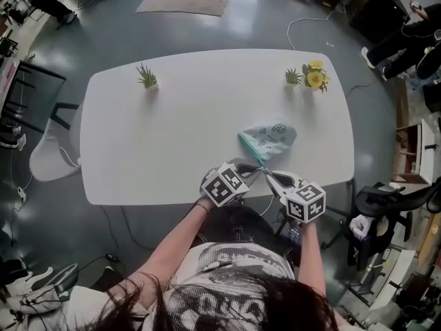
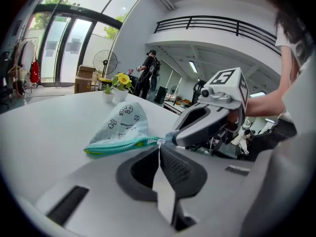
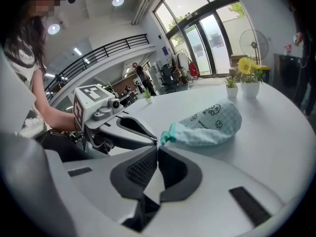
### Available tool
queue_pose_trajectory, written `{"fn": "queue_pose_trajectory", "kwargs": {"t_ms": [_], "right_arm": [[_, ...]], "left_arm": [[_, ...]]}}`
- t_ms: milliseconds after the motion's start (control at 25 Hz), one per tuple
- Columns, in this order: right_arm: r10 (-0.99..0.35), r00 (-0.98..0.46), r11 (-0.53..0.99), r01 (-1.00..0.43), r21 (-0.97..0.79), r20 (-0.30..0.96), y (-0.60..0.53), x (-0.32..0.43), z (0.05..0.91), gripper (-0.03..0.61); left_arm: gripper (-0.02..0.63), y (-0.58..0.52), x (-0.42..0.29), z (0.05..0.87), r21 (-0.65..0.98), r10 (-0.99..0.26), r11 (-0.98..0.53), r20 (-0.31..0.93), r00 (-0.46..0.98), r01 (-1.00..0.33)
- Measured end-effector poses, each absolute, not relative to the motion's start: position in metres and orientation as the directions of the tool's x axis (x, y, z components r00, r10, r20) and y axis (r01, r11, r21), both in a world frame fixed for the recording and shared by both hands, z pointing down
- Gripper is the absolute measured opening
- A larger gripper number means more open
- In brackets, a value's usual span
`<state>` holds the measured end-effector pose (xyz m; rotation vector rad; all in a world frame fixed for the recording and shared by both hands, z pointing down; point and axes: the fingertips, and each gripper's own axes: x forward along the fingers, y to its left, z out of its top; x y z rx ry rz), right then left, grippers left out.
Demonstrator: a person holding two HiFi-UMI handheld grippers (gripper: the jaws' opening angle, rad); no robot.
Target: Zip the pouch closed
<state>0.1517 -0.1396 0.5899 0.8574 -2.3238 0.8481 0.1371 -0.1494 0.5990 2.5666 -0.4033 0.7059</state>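
Dark hair [image 1: 227, 305] fills bottom of head view; beyond it, both grippers meet tip to tip at near edge of white table [image 1: 172, 129], pouch [image 1: 270, 136] lying just ahead of them; left gripper [image 2: 159, 146] clenched on zipper pull [image 2: 159, 142], readable only in left gripper view; right gripper [image 3: 157, 147] clamped on teal end tab [image 3: 167, 137], clear only in right gripper view; fan [image 2: 104, 63] in gripper views, not in head view; flower pot [image 1: 315, 78] at far right of table
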Motion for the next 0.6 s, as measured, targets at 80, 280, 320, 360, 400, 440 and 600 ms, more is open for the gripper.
{"fn": "queue_pose_trajectory", "kwargs": {"t_ms": [80, 280, 320, 360, 400, 440, 600], "right_arm": [[-0.374, -0.657, 0.614, -0.705, -0.356, 0.655, -0.138, 0.152, 0.591, 0.009], [-0.372, -0.649, 0.62, -0.706, -0.343, 0.664, -0.137, 0.154, 0.593, 0.008], [-0.374, -0.65, 0.618, -0.707, -0.344, 0.662, -0.137, 0.155, 0.593, 0.008], [-0.375, -0.649, 0.617, -0.708, -0.344, 0.662, -0.137, 0.156, 0.593, 0.008], [-0.376, -0.646, 0.616, -0.71, -0.342, 0.664, -0.137, 0.156, 0.594, 0.008], [-0.377, -0.643, 0.615, -0.712, -0.339, 0.667, -0.137, 0.156, 0.595, 0.008], [-0.381, -0.637, 0.611, -0.718, -0.335, 0.67, -0.139, 0.158, 0.596, 0.006]], "left_arm": [[0.017, -0.15, 0.137, 0.601, 0.346, -0.15, -0.857, 0.543, 0.826, -0.383], [0.017, -0.16, 0.131, 0.609, 0.351, -0.164, -0.843, 0.554, 0.816, -0.408], [0.017, -0.16, 0.13, 0.611, 0.359, -0.154, -0.84, 0.562, 0.813, -0.407], [0.017, -0.16, 0.13, 0.614, 0.363, -0.143, -0.84, 0.569, 0.81, -0.403], [0.017, -0.16, 0.13, 0.616, 0.361, -0.135, -0.843, 0.575, 0.807, -0.398], [0.017, -0.16, 0.131, 0.618, 0.354, -0.13, -0.848, 0.581, 0.803, -0.394], [0.017, -0.171, 0.128, 0.628, 0.313, -0.152, -0.853, 0.617, 0.772, -0.417]]}}
